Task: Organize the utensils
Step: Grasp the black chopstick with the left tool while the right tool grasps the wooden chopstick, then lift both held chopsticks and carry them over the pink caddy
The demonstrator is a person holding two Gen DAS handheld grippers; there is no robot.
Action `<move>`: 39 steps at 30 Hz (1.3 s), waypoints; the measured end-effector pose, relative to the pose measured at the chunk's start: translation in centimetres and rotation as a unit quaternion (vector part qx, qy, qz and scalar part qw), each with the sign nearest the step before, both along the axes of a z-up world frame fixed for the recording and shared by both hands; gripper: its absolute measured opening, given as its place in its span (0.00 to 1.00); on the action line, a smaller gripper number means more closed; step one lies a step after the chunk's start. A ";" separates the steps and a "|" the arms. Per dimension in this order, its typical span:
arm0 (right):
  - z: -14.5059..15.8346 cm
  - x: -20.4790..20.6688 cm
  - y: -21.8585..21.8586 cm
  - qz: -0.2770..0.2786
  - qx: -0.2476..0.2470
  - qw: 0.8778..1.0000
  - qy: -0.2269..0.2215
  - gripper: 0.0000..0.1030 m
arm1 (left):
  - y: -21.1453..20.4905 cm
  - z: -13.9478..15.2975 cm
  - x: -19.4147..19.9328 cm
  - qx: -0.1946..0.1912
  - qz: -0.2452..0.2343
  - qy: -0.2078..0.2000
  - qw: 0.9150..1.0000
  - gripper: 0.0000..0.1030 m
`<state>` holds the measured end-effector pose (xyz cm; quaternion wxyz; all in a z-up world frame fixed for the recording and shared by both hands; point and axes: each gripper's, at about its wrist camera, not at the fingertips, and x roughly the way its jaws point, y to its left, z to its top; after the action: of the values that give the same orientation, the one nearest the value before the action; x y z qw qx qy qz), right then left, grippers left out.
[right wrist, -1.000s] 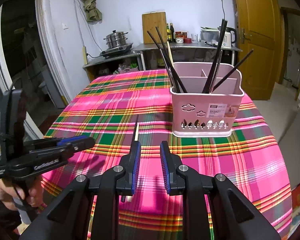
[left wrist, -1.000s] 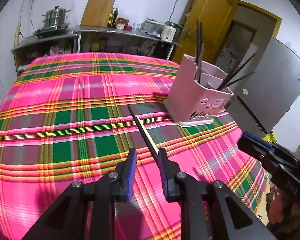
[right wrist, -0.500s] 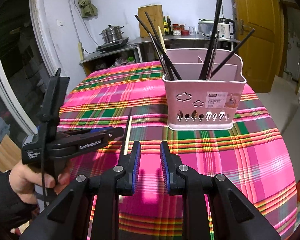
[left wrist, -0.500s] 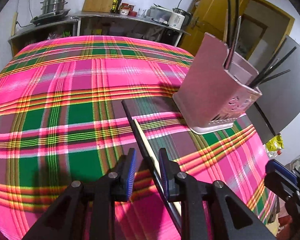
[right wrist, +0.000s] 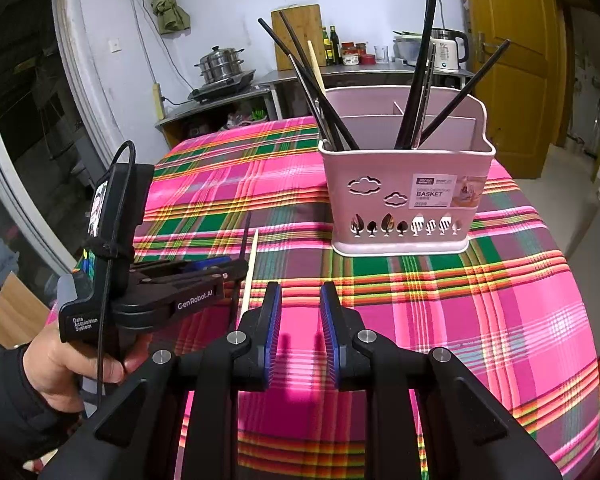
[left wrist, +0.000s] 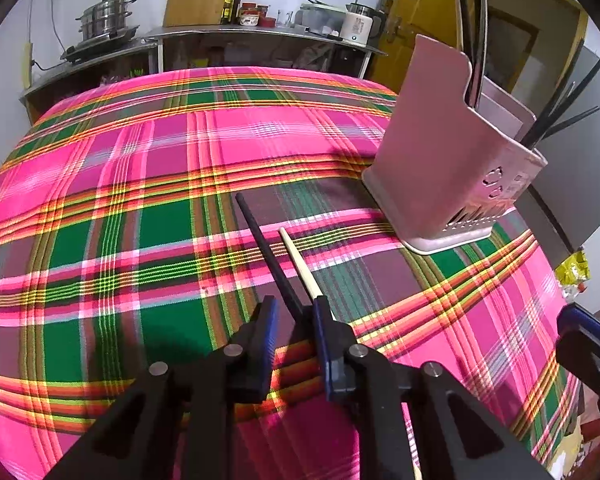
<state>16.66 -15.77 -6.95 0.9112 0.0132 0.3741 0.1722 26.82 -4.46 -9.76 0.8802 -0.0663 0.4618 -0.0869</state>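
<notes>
Left claw (left wrist: 294, 312) closing over black chopstick (left wrist: 266, 248) beside pale chopstick (left wrist: 300, 264)

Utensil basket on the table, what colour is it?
Pale pink utensil basket; clearest in the right wrist view.

A table under a pink plaid cloth (left wrist: 148, 184) carries a pink basket (right wrist: 408, 200), a black chopstick (left wrist: 266, 248) and a pale chopstick (left wrist: 300, 264).

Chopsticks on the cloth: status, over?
Left claw closing around black chopstick, not yet gripped; wooden chopstick beside it. Right claw open, empty. Pink basket upright, path clear.
</notes>
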 end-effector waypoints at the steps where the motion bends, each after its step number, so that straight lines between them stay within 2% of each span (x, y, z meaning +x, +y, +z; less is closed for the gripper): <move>1: 0.0 0.0 0.0 0.000 0.000 1.000 0.001 0.20 | -0.1 0.0 0.2 0.005 0.000 0.002 1.000 0.18; 4: -0.1 0.0 0.1 -0.001 0.001 1.000 0.003 0.20 | -0.1 0.1 0.7 0.020 0.002 0.007 1.000 0.11; 11: -0.1 0.0 0.2 0.001 0.000 1.000 0.003 0.20 | 2.4 0.0 -1.2 0.013 -0.006 0.006 1.000 0.06; 21: -2.1 1.8 2.8 0.027 -0.002 0.999 0.026 0.20 | 9.8 0.0 -4.9 -0.001 0.068 0.010 0.998 0.06; 25: -3.3 3.0 4.1 0.037 -0.008 0.999 0.039 0.20 | 11.8 0.0 -5.6 -0.018 0.081 0.015 0.996 0.06; 29: -4.2 4.3 5.3 0.046 -0.018 0.998 0.049 0.20 | 12.3 0.1 -5.0 -0.030 0.084 0.018 0.996 0.06; 39: -5.8 7.4 7.4 0.055 -0.039 0.995 0.068 0.20 | 11.5 -0.2 -2.2 -0.010 0.069 0.020 0.997 0.07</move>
<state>24.05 -8.36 -12.75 0.8727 -0.0317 0.4415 0.2062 24.64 7.01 -9.94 0.8738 -0.1093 0.4729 -0.0290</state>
